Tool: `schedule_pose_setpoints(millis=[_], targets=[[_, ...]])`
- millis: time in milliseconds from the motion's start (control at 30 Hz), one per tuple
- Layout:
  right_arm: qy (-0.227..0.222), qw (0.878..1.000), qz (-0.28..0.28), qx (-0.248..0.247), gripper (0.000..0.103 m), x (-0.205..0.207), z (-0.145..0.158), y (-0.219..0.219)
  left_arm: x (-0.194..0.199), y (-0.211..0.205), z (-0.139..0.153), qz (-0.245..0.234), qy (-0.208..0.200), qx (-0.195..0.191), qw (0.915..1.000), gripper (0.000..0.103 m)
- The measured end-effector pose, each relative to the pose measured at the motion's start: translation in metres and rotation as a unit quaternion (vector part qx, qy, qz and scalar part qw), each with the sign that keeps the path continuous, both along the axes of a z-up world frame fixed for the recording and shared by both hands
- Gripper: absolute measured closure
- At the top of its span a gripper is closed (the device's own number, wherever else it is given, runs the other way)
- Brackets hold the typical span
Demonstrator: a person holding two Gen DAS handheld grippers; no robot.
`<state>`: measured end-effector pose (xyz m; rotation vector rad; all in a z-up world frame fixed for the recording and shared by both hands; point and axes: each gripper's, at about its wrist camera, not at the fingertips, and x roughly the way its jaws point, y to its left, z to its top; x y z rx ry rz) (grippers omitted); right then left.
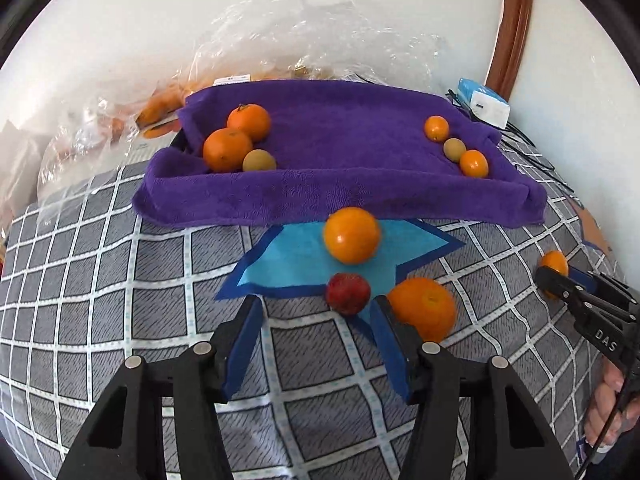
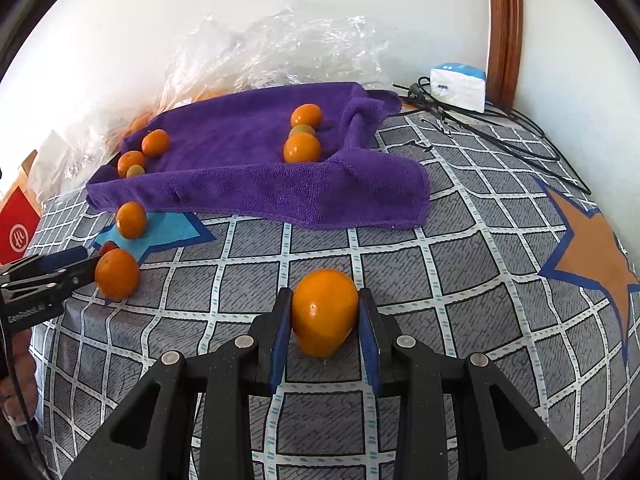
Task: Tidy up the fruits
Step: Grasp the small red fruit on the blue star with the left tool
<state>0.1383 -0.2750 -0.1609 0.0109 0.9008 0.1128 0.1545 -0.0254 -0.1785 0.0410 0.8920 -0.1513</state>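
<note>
A purple towel (image 1: 340, 184) (image 2: 256, 184) lies on the checked bedspread. On it are two oranges and a small greenish fruit at its left (image 1: 228, 148), and two small oranges with a greenish fruit at its right (image 1: 456, 148). In front of it lie an orange (image 1: 351, 234), a red fruit (image 1: 347, 293) and a bigger orange (image 1: 424, 307). My left gripper (image 1: 316, 312) is open, low over the bedspread, just short of the red fruit. My right gripper (image 2: 325, 312) is closed around an orange (image 2: 324, 312) that rests on the bedspread; it also shows at the right of the left wrist view (image 1: 554, 266).
Crinkled clear plastic bags (image 1: 280, 40) with more oranges sit behind the towel against the wall. A white and blue box (image 2: 458, 86) and black cables (image 2: 500, 132) lie at the back right. A red box (image 2: 18, 228) stands at the far left. A wooden frame (image 2: 504, 28) runs up the wall.
</note>
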Motion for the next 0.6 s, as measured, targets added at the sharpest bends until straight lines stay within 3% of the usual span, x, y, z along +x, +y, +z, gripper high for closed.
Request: schedule_pose_setpoints(millis=[200,333,600], targets=[[0.000,1.000,-0.001,0.002,0.071,0.000,0.000,0.000,0.011,0.001,-0.001,0.008,0.013,-0.032,0.9994,0.066],[0.000,1.000,-0.001,0.002,0.071,0.000,-0.001,0.000,0.014,-0.003,-0.003,0.011,0.010,-0.032,0.9994,0.079],[0.000,1.000,-0.002,0.002,0.071,-0.001,0.000,0.000,0.005,0.018,0.008,0.025,0.009,-0.059,0.9979,0.080]])
